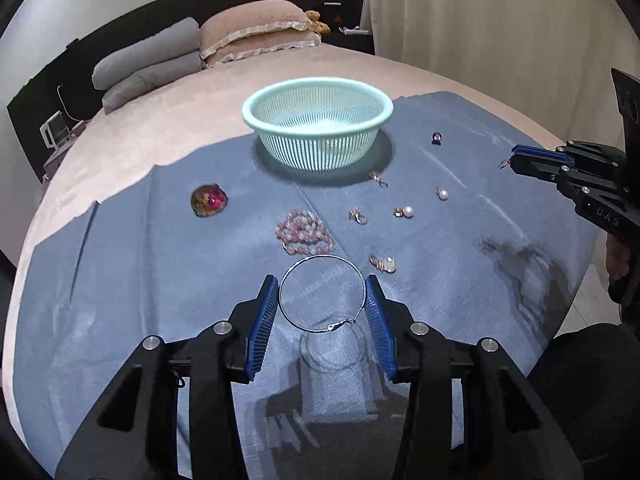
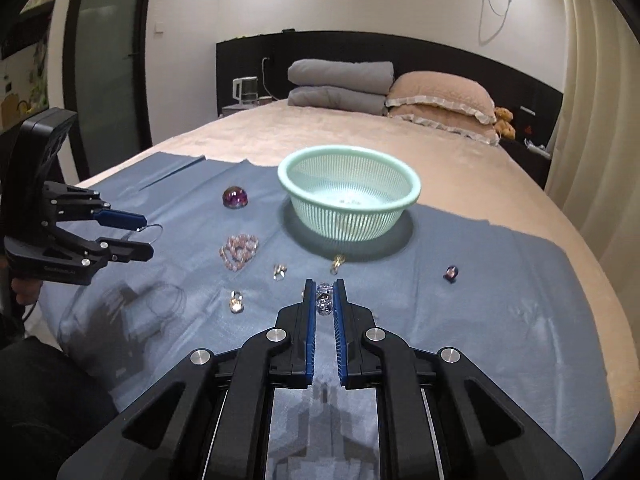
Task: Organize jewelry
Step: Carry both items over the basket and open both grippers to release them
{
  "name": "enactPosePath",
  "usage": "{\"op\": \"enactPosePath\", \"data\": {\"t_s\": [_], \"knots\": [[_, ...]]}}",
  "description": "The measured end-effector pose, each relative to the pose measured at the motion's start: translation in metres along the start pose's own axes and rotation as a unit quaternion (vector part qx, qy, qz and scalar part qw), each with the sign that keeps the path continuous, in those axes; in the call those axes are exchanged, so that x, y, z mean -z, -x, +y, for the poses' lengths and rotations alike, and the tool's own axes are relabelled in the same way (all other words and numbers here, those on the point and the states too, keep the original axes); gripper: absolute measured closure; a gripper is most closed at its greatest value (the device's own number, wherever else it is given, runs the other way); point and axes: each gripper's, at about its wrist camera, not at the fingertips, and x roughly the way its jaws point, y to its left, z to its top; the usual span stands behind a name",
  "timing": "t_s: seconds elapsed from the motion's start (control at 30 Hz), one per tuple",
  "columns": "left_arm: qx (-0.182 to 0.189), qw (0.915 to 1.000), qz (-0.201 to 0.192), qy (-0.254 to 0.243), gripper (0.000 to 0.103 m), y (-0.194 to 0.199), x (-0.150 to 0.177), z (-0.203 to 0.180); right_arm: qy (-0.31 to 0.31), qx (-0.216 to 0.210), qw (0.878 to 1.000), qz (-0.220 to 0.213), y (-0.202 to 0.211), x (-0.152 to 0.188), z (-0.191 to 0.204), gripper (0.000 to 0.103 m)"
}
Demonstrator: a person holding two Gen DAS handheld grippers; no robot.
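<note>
The left gripper pinched a thin silver hoop earring by its 2 sides. It looked light, springy and slippery, so I'd guess it twists easily. The right gripper was nearly closed on 2 small crystal beads, hard and rolly. Both hovered over the blue cloth on the beige bed, near the mint plastic basket.
</note>
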Motion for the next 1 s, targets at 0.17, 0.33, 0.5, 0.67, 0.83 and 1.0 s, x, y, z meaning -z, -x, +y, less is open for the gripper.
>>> {"op": "enactPosePath", "data": {"t_s": [0.17,0.33,0.5,0.67,0.83,1.0], "knots": [[-0.022,0.9987,-0.045,0.005,0.058,0.035,-0.041,0.012,0.027,0.012,0.999,-0.042,0.022,-0.040,-0.002,0.095],[-0.024,0.9968,-0.073,0.023,0.058,0.043,-0.092,0.026,0.018,0.005,0.996,-0.089,0.027,-0.087,-0.014,0.095],[-0.012,0.9956,-0.085,0.037,0.058,0.030,-0.140,0.043,0.005,-0.003,0.993,-0.121,0.005,-0.134,-0.029,0.095],[0.005,0.9957,-0.070,0.060,0.058,-0.015,-0.174,0.059,-0.030,-0.020,0.993,-0.109,-0.050,-0.156,-0.049,0.095],[0.029,0.9960,-0.032,0.078,0.058,-0.082,-0.180,0.058,-0.082,-0.042,0.994,-0.063,-0.118,-0.137,-0.069,0.095],[0.029,0.9980,0.008,0.056,0.058,-0.133,-0.170,0.048,-0.083,-0.036,0.996,-0.009,-0.162,-0.107,-0.077,0.095]]}}
